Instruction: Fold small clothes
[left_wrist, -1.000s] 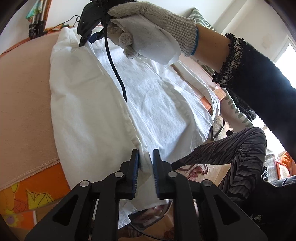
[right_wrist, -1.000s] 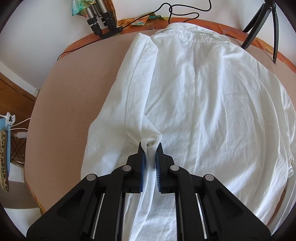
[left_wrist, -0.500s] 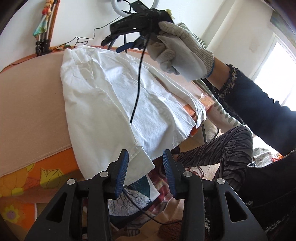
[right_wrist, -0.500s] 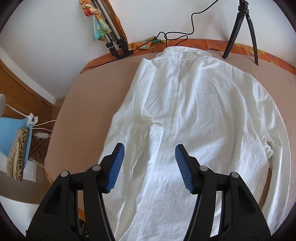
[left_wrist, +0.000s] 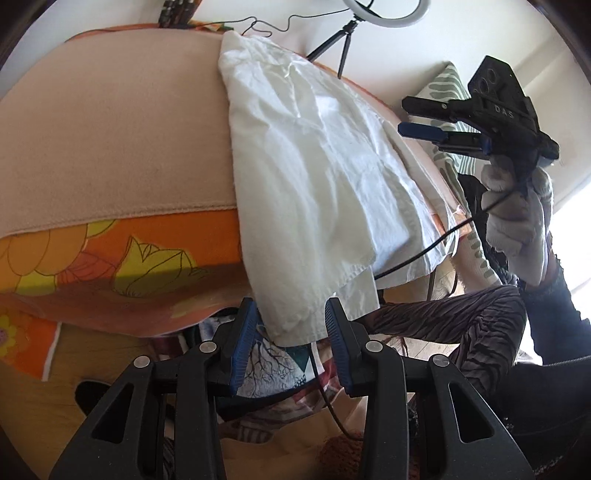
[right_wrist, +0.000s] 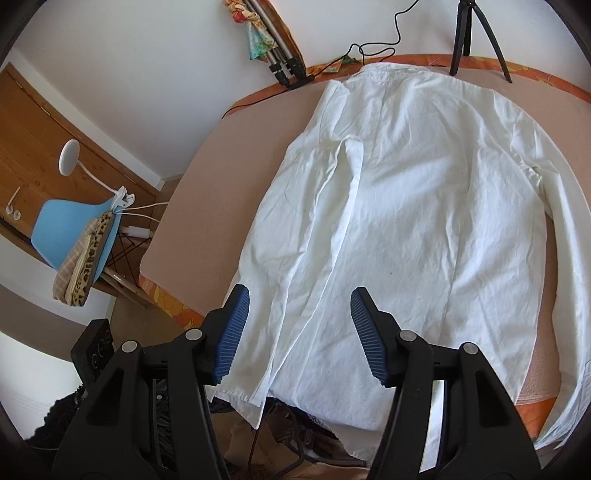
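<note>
Below both spread grippers, shirt hem hidden.

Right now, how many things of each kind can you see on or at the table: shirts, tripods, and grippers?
Shirts: 1, the white shirt spread on the table.
Tripods: 1, the black tripod at the far edge.
Grippers: 2, the left gripper and the right gripper, both open.
Total: 4.

Left view low at table edge, right view overhead, both sharing white shirt
</note>
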